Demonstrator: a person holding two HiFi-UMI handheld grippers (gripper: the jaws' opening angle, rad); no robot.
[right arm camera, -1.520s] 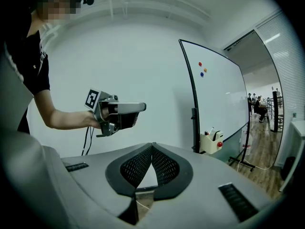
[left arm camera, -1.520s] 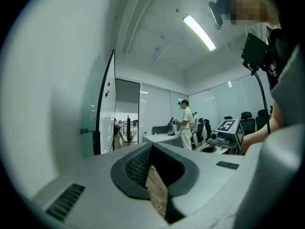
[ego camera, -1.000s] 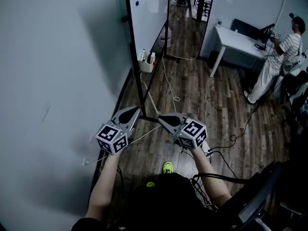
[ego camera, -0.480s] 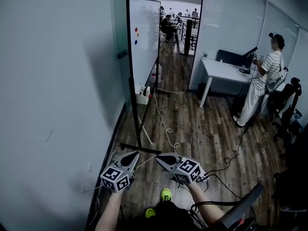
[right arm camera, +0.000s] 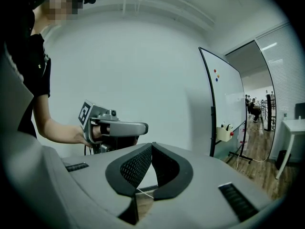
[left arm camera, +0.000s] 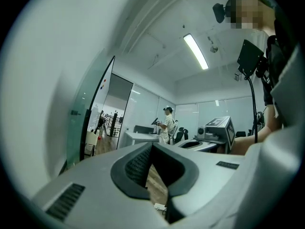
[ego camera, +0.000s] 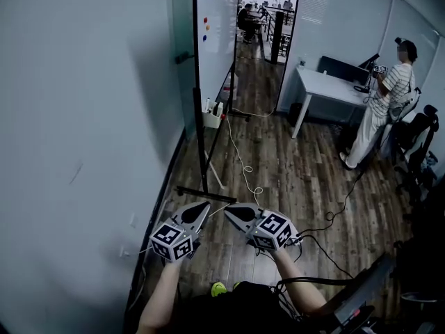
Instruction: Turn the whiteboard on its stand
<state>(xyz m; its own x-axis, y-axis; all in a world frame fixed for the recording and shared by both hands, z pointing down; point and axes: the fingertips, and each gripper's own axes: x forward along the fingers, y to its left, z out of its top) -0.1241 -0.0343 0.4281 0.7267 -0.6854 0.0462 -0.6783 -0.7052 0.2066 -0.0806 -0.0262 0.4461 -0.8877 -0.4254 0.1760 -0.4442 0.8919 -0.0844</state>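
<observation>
The whiteboard stands edge-on beside the grey wall, on a black post with a foot bar on the floor. Coloured magnets dot its face. My left gripper and right gripper hover side by side just short of the foot bar, both shut and holding nothing. In the right gripper view the whiteboard stands ahead on the right, and the left gripper sits off to the left. The left gripper view shows the whiteboard at a steep angle on the left.
A marker tray hangs low on the board. Cables trail over the wood floor. A person in a striped shirt stands beside a white desk. An office chair is at the right.
Both grippers have drawn back from the stand's foot bar and sit lower in the head view. The head camera has lifted, showing more of the room. Both jaws stayed shut.
</observation>
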